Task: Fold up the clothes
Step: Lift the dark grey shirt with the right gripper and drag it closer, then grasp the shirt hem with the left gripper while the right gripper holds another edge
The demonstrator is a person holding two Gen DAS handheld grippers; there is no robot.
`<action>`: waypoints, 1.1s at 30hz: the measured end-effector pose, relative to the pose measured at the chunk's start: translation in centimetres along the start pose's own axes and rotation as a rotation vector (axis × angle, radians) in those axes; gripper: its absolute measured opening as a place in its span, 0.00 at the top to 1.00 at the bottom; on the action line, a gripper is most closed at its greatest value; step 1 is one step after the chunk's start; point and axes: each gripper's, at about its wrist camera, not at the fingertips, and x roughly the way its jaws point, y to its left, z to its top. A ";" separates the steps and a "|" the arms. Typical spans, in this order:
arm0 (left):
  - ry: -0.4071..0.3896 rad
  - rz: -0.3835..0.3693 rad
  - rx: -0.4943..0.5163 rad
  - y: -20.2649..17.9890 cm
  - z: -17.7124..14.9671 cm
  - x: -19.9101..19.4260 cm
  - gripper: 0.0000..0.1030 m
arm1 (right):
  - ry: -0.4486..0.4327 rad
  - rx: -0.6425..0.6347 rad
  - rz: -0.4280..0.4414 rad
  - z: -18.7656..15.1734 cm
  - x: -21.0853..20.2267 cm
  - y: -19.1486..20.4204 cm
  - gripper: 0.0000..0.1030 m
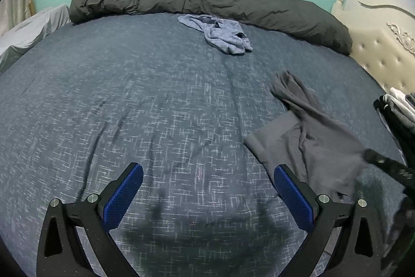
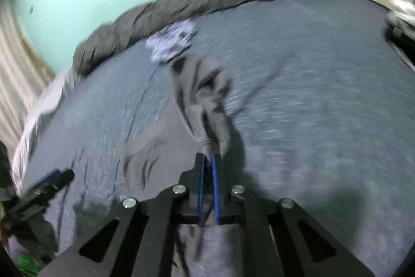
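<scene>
As I look along both grippers, I count two loose garments on the bed [image 1: 129,85]: one grey garment [image 1: 311,136] near the right edge, and one crumpled light blue garment [image 1: 220,33] by the far edge. One dark rolled duvet [image 1: 207,1] runs along that far edge, touching the blue garment. One stack of folded clothes [image 1: 399,105] sits at the right edge, near the padded headboard [image 1: 384,56].

My left gripper [image 1: 207,178] is spread wide with its two blue pads [image 1: 124,196] well apart, holding nothing above bare sheet, and the grey garment lies just beside its right finger.

My right gripper [image 2: 207,160] is pinched nearly closed, with a bunched fold of the grey garment [image 2: 202,95] clamped between its fingers. The cloth trails away toward the far edge. This view is blurred.
</scene>
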 end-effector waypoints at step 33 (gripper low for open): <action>0.114 -0.118 -0.117 -1.9 0.9 7.7 0.00 | 0.045 0.155 0.014 -0.9 -1.4 -6.6 0.93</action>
